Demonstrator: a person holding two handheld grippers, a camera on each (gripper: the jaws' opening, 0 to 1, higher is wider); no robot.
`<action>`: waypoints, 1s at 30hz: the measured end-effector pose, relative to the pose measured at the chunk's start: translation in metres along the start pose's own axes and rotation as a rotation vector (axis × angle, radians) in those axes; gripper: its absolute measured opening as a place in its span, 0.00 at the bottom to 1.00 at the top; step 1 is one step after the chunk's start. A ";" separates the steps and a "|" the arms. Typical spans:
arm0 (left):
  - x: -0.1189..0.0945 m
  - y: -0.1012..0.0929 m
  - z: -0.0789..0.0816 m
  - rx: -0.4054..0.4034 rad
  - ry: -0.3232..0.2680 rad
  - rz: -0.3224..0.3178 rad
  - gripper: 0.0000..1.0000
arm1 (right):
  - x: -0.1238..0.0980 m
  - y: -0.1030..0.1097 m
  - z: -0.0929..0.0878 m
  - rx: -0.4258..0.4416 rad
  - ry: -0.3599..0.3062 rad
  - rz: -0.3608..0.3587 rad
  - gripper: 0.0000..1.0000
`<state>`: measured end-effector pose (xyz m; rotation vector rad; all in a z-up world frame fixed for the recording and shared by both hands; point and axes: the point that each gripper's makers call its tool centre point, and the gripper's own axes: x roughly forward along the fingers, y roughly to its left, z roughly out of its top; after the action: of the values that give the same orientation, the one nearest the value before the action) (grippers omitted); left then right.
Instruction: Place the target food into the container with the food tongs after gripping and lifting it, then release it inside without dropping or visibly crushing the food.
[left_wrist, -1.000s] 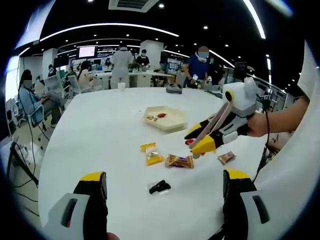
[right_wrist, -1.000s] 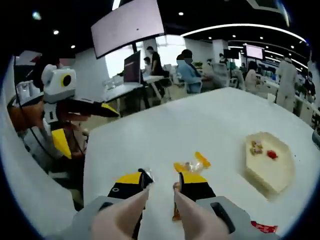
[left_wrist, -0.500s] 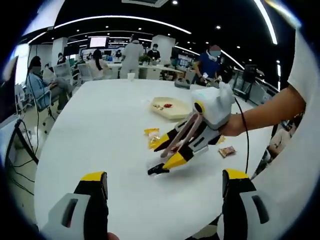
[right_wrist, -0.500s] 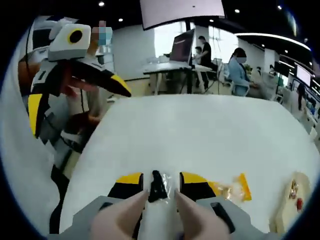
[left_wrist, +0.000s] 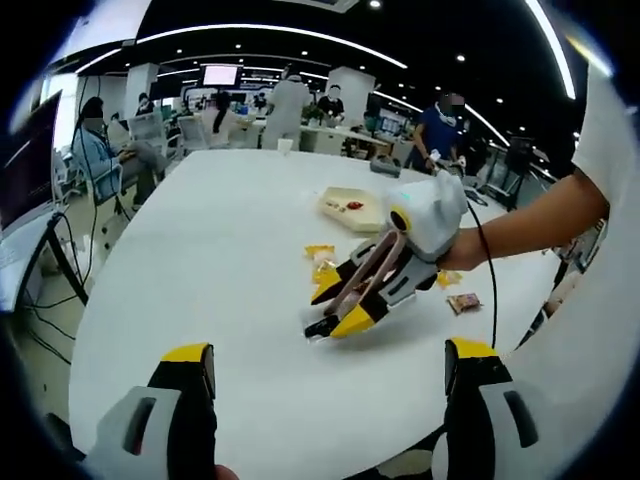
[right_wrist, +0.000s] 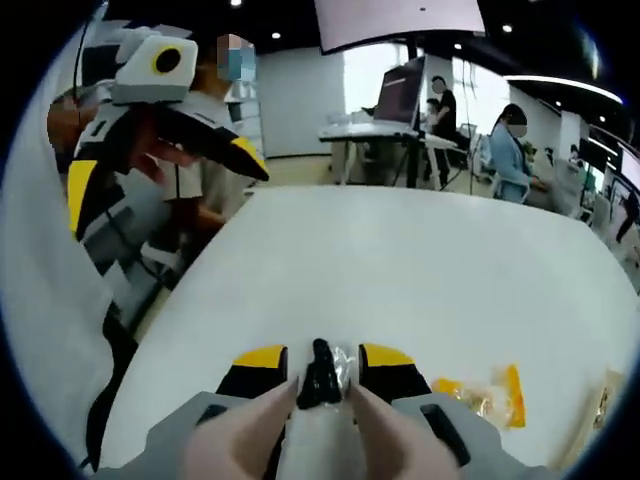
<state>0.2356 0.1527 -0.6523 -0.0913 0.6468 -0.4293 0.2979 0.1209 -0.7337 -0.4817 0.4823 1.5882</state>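
A small black food piece in clear wrap (right_wrist: 322, 372) lies on the white table (right_wrist: 400, 260), between the tips of the pink food tongs (right_wrist: 255, 415). My right gripper (right_wrist: 322, 358) is shut on those tongs. In the left gripper view, the right gripper (left_wrist: 335, 310) slants down to the same black piece (left_wrist: 318, 329), with the tongs (left_wrist: 368, 270) along its jaws. The cream tray (left_wrist: 352, 208), holding a few bits of food, sits farther back. My left gripper (left_wrist: 330, 365) stands wide open above the near table edge with nothing in it, and appears at upper left (right_wrist: 160, 170) in the right gripper view.
A yellow snack packet (left_wrist: 322, 262) lies between the black piece and the tray, and it shows again (right_wrist: 480, 390) at the right. Another packet (left_wrist: 463, 300) lies near the person's arm. Seated and standing people, desks and monitors surround the table (left_wrist: 200, 250).
The right gripper swung from the snack packets over to the black piece, which now sits deeper between the tong tips. The left gripper stays open; both views shifted.
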 end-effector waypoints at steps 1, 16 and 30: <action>0.000 0.000 0.000 0.000 0.000 0.002 0.96 | 0.000 0.000 0.000 -0.001 -0.001 -0.002 0.27; -0.004 -0.004 0.000 -0.001 -0.004 0.012 0.96 | 0.003 -0.003 0.000 0.097 0.059 -0.085 0.20; -0.006 -0.002 0.017 0.028 -0.042 0.005 0.96 | -0.052 -0.031 0.020 0.438 -0.121 -0.204 0.21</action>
<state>0.2407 0.1527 -0.6352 -0.0720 0.5997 -0.4301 0.3320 0.0919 -0.6879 -0.0966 0.6471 1.2596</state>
